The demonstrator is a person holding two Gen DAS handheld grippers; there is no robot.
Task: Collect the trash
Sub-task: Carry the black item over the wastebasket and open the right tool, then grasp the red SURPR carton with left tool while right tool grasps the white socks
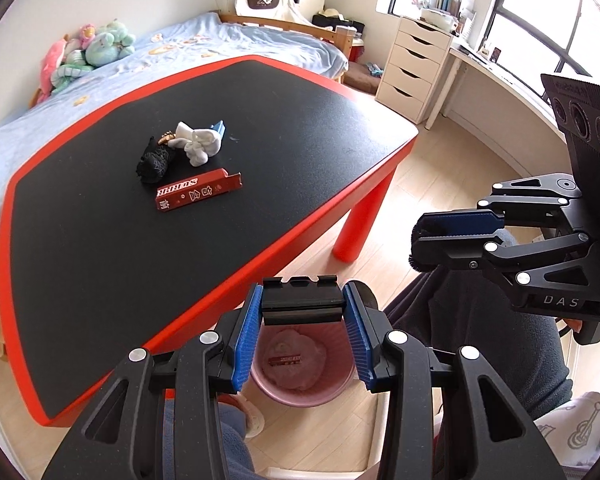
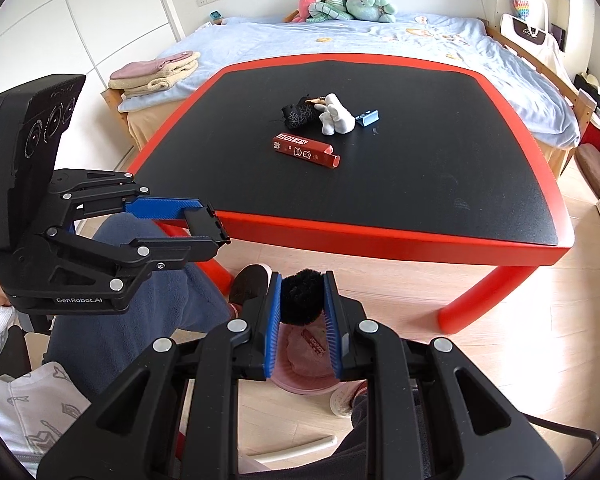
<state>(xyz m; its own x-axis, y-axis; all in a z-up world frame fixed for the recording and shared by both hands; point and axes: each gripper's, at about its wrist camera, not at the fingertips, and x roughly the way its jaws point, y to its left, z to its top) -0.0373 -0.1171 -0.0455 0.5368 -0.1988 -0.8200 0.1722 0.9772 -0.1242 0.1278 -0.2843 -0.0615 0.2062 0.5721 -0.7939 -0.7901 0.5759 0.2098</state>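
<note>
While both grippers are held over the pink wastebasket on the floor beside the red-rimmed table, each is seen to carry a piece of rubbish. A flat black plastic block is pinched between the blue pads of the left gripper, and a black fuzzy clump, perhaps a pom-pom or a sock, though the view is too poor to tell, is squeezed by the nearly closed right gripper. The loads are positioned above the basket mouth, presumably so that they can be dropped straight in; a red wrapper is already seen lying on the pink liner inside. More rubbish is left on the tabletop, well apart from the basket: a red carton, a black netted bundle, a white crumpled cloth and a small blue piece just beside it. The task is judged to be partly done.
</note>
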